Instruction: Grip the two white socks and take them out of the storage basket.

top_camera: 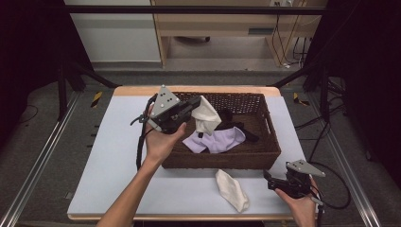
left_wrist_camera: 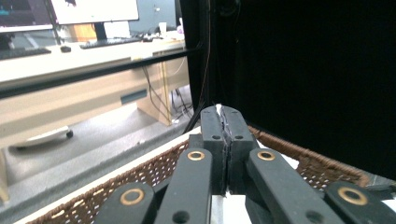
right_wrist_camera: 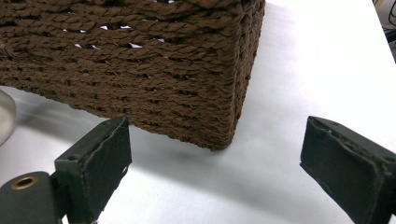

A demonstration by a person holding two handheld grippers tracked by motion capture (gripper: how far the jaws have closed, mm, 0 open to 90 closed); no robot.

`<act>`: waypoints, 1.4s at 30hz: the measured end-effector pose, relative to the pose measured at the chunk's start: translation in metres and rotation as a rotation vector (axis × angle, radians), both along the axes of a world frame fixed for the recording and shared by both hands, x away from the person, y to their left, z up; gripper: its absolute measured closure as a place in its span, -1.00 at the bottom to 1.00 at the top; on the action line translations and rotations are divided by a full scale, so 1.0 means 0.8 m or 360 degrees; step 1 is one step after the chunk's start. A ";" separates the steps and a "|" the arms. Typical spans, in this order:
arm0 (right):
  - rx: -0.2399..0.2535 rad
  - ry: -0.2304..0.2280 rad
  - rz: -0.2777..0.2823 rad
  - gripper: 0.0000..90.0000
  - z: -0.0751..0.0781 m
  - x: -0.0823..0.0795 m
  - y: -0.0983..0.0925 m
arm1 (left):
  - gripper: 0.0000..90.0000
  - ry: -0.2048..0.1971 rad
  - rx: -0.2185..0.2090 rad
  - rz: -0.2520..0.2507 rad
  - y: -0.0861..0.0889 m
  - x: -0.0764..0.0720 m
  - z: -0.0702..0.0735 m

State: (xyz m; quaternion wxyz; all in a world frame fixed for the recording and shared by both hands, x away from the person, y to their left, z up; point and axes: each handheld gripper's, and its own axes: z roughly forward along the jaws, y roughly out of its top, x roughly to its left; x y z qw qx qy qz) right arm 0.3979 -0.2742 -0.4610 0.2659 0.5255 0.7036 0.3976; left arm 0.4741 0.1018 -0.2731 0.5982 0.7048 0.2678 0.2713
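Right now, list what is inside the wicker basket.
In the basket: a lilac cloth, dark clothing partly under it, and a white sock held up by the left gripper. Anything beneath the pile is covered.

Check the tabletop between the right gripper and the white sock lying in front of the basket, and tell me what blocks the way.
Nothing visible does. The right gripper, jaws open, sits low at the table's near right; the white sock lies just to its left on bare table. The wicker basket stands behind that line, not across it.
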 end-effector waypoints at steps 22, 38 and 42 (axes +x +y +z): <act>0.0007 -0.0017 -0.0004 -0.80 0.004 -0.003 0.003 | 0.97 -0.0007 -0.0012 -0.0161 0.039 -0.114 -0.008; -0.0006 -0.0010 -0.0008 -0.80 0.002 -0.002 0.002 | 0.97 0.0263 0.0080 -0.0149 0.058 -0.132 -0.104; -0.0004 -0.0005 -0.0011 -0.80 0.000 -0.002 0.002 | 0.97 0.0364 0.0098 -0.0143 0.061 -0.131 -0.134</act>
